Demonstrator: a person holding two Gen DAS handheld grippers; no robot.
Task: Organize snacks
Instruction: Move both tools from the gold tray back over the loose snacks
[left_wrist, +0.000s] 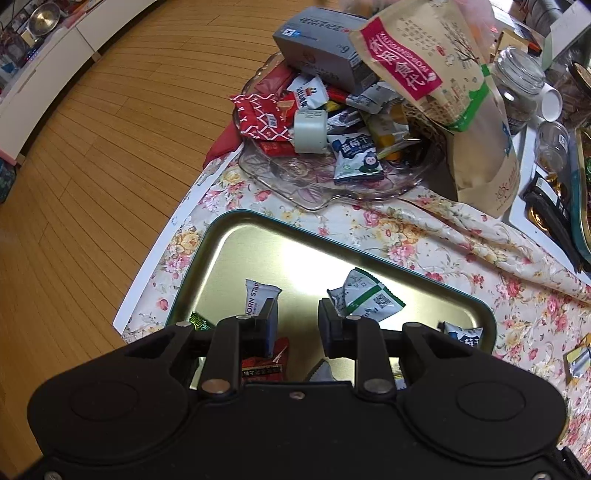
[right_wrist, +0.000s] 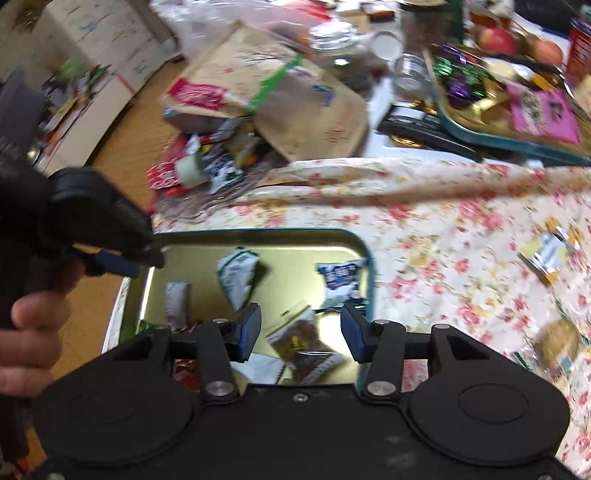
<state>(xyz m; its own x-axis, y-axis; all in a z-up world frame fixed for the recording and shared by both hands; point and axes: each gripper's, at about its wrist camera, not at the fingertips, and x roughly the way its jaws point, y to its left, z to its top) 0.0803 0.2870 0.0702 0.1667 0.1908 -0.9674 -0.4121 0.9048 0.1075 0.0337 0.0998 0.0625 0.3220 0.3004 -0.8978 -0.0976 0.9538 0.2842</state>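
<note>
Hovering: right gripper (right_wrist: 301, 332), jaws spread wide, nothing pinched
Left gripper (left_wrist: 297, 321): jaws parted, nothing between them
Below: brown snack packet (right_wrist: 303, 345) lying loose in gold tin tray (right_wrist: 364, 254)
Beyond: glass dish (left_wrist: 295, 184) heaped with snacks

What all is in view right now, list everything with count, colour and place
metal tray: one, gold with teal rim, nearest on the floral cloth, several small snack packets inside
glass dish: one, clear, behind the tray, heaped with wrapped snacks
grey box: one, atop the dish heap
kraft snack bag: one, tan with red label, leaning over the dish
glass jars: two, clear, far right
second tray: one, teal-rimmed, far right, full of sweets
left tool: black, empty, over the tray
right tool: black, open, over the tray
</note>
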